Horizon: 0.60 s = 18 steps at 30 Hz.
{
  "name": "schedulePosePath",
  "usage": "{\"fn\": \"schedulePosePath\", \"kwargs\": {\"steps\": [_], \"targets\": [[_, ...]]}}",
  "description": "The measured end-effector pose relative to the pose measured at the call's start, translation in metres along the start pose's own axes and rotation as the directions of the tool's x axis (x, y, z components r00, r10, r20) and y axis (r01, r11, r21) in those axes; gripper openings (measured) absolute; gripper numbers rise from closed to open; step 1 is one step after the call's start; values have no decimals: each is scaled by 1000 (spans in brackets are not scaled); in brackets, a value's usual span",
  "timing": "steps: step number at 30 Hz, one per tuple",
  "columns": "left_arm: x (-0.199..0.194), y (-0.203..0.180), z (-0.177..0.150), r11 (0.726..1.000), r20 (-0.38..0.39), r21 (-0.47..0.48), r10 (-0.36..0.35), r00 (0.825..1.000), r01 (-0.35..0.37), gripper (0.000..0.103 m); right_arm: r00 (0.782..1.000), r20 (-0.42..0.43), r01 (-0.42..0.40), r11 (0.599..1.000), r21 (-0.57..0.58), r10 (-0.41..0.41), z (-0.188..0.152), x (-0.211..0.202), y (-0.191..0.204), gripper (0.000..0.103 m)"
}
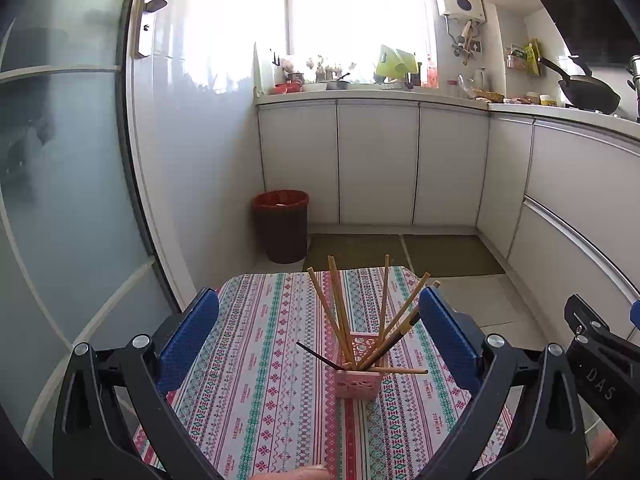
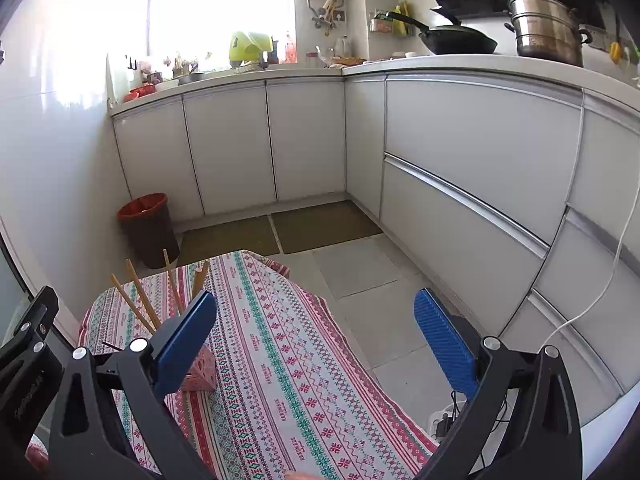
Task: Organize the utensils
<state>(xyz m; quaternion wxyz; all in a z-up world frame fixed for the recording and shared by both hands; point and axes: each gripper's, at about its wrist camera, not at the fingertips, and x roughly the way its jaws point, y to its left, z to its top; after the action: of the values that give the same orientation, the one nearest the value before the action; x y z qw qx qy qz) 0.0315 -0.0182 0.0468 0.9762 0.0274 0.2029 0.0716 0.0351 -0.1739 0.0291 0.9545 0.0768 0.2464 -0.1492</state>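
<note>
A pink perforated utensil holder (image 1: 357, 380) stands on a small table with a patterned cloth (image 1: 256, 360). Several wooden chopsticks (image 1: 340, 312) and dark chopsticks (image 1: 318, 357) fan out of it. My left gripper (image 1: 319, 328) is open and empty, its blue pads apart on either side of the holder, above it. My right gripper (image 2: 316, 328) is open and empty over the table's right edge. In the right wrist view the holder (image 2: 202, 372) sits behind my left finger (image 2: 186, 344), with chopsticks (image 2: 138, 296) sticking up.
A dark bin with a red liner (image 1: 281, 226) stands on the floor beyond the table. White cabinets (image 1: 376, 160) line the back and right. A wok (image 2: 456, 42) and steel pot (image 2: 548, 34) sit on the counter. A glass door (image 1: 60, 180) is at left.
</note>
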Motion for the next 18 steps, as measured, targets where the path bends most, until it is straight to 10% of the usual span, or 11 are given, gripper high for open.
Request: {"fn": "schedulePosePath", "kwargs": {"steps": [18], "targets": [[3,-1,0,1000,-9,-3,8,1000,-8,96,1000,-12,-8,1000,0,8,-2,2,3,96]]}}
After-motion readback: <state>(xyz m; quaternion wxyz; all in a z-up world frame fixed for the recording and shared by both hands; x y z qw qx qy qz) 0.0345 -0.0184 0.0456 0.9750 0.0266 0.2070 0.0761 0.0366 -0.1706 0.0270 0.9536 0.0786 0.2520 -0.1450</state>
